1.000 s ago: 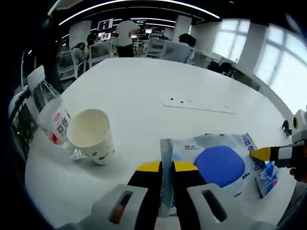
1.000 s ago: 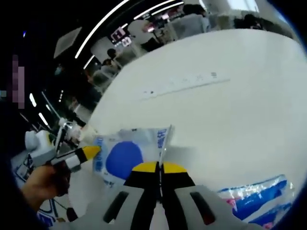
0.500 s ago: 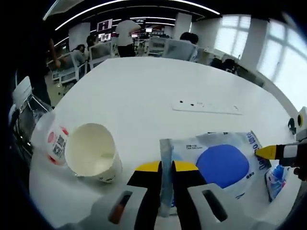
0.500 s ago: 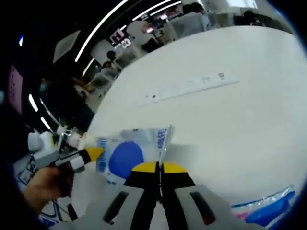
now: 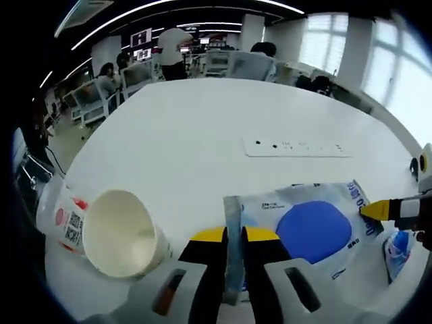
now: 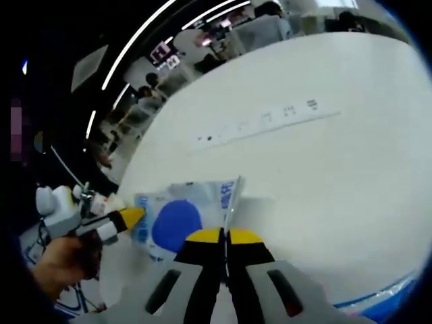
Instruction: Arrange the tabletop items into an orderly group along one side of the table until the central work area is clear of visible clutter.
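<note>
A clear packet with a blue disc (image 5: 312, 231) is stretched between both grippers just above the white table (image 5: 196, 128). My left gripper (image 5: 233, 235) is shut on its near edge. My right gripper (image 5: 375, 210) comes in from the right, with its yellow tip at the packet's far corner. In the right gripper view my right gripper (image 6: 225, 236) is shut on the packet (image 6: 177, 221), and the left gripper (image 6: 127, 217), held by a hand, grips the opposite side. A paper cup (image 5: 121, 233) lies on its side at the left, against a plastic bottle (image 5: 62, 217).
A socket strip (image 5: 297, 147) is set into the table beyond the packet, also visible as the socket strip (image 6: 270, 120). A second blue packet (image 5: 398, 244) lies at the right edge, also seen as the blue packet (image 6: 381, 297). Chairs and people stand past the table's far end.
Both grippers keep hold of the packet. The views have shifted: cup and bottle now sit closer and lower left in the left gripper view, and the second packet has slipped toward the right gripper view's edge.
</note>
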